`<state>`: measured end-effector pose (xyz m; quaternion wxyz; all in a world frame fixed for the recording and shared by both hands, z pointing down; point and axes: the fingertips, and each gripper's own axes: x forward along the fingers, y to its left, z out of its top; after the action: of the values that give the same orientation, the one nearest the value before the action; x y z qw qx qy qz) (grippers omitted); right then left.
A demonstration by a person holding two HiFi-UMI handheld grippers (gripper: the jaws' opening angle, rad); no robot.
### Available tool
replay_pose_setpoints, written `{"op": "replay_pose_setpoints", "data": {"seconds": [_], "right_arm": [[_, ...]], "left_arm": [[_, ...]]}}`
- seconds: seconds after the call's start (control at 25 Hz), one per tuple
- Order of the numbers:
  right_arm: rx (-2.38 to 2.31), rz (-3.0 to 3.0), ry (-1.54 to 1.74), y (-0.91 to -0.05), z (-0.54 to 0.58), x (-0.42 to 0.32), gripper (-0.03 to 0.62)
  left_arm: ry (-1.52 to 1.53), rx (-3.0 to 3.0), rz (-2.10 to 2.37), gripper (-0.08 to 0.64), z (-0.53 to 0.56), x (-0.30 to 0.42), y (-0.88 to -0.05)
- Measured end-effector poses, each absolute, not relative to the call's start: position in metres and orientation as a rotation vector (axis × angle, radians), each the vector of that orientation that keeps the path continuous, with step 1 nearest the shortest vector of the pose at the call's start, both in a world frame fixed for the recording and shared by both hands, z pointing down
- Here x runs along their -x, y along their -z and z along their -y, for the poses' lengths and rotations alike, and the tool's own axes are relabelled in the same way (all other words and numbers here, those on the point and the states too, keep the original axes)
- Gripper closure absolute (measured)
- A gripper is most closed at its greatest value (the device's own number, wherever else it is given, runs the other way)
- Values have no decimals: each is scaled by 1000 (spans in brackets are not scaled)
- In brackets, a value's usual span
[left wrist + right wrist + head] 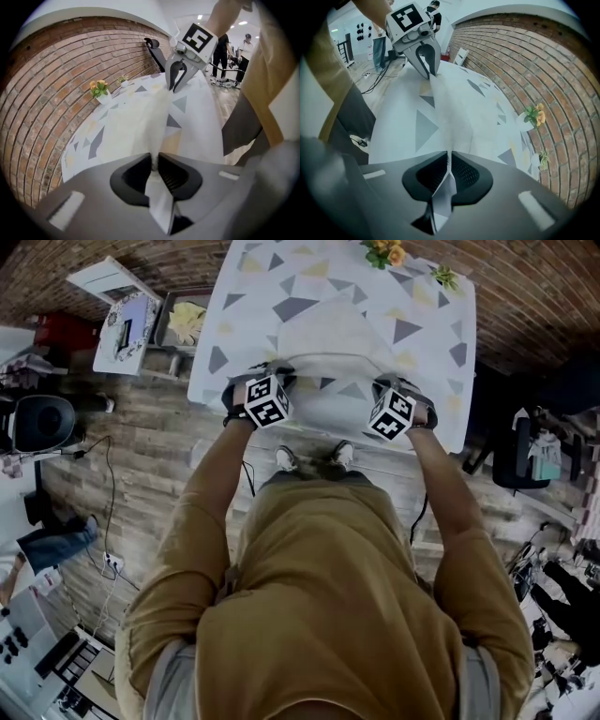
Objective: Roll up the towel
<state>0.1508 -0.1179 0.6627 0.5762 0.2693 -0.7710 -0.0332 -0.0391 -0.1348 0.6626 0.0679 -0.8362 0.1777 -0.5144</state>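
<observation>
The towel lies spread on the patterned worktop in front of you, with no turn of the roll made yet (the whole job lies ahead). Your left gripper and right gripper are each clamped tight on its near edge, one toward either end, lifting the cloth into a ridge between them.

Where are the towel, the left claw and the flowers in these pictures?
towel (332, 332): head view, middle of the pale cloth.
left claw (155, 159): left gripper view, between the fingertips, shut on the towel's edge.
flowers (98, 87): left gripper view, on the yellow blooms.
</observation>
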Motion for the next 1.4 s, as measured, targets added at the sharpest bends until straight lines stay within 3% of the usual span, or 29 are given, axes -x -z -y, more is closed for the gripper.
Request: {"op": "replay_pose_setpoints", "data": {"seconds": [0.36,0.68,1.4], "right_arm": [[-643,1857,69,-638,85,-154,565],[-448,1848,-61,-630,55,-155,563],[-479,1907,-329,-612,138,-166,563]], "left_arm": [[1453,2612,-501,468,104,35,-637],[1553,2748,-225,469,69,36,-630],[1508,3190,-213,471,136,37,-622]]}}
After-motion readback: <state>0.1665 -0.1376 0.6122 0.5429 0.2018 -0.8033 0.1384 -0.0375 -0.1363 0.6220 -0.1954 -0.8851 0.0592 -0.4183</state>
